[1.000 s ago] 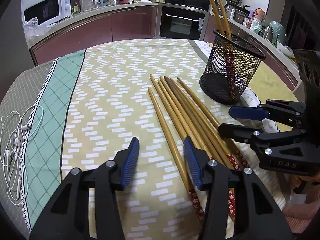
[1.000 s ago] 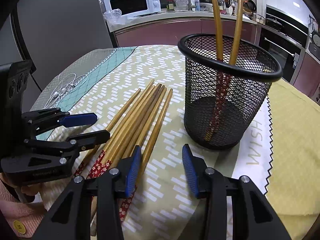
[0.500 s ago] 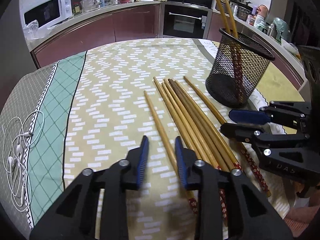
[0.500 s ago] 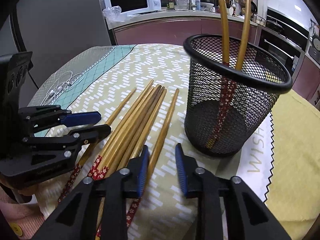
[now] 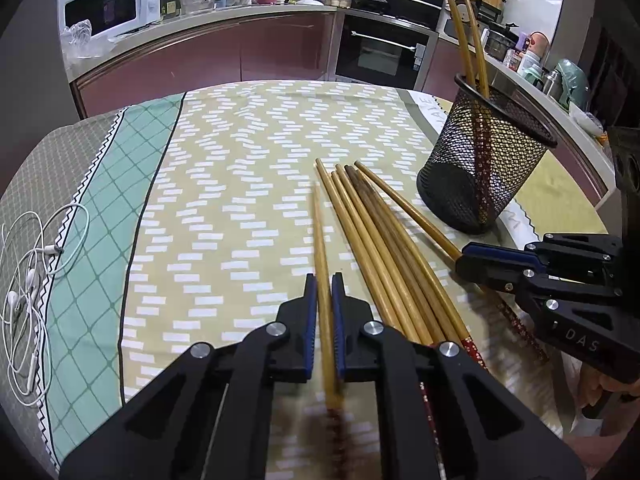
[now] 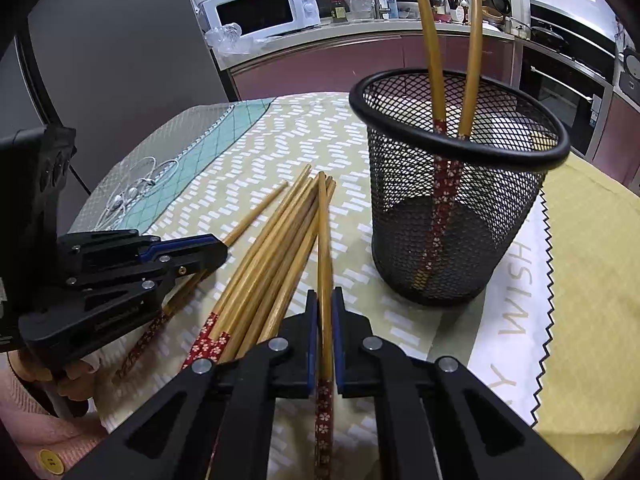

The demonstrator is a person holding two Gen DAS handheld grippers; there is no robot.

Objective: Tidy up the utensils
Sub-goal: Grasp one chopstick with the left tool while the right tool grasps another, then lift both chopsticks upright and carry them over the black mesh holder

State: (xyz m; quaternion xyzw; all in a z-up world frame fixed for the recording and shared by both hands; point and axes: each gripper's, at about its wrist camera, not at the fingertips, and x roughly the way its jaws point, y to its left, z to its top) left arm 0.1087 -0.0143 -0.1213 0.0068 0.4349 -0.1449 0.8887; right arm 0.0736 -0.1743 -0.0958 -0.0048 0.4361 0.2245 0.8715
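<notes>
While its blue-padded jaws have just been closing, the left gripper (image 5: pixel 324 292) now pinches one bamboo chopstick (image 5: pixel 320 240), the leftmost, set a little apart from the loose bundle of bamboo chopsticks (image 5: pixel 384 248) on the patterned yellow tablecloth (image 5: pixel 224 184). Likewise the right gripper (image 6: pixel 325 308) clamps another chopstick (image 6: pixel 323 240) (its red flowered end nearest the camera). Just beside the bundle, two chopsticks (image 6: pixel 440 80) stand in the black wire-mesh cup (image 6: pixel 452 216).

Left gripper (image 5: pixel 324 292) and right gripper (image 6: pixel 325 308) just closed, each pinching something.
</notes>
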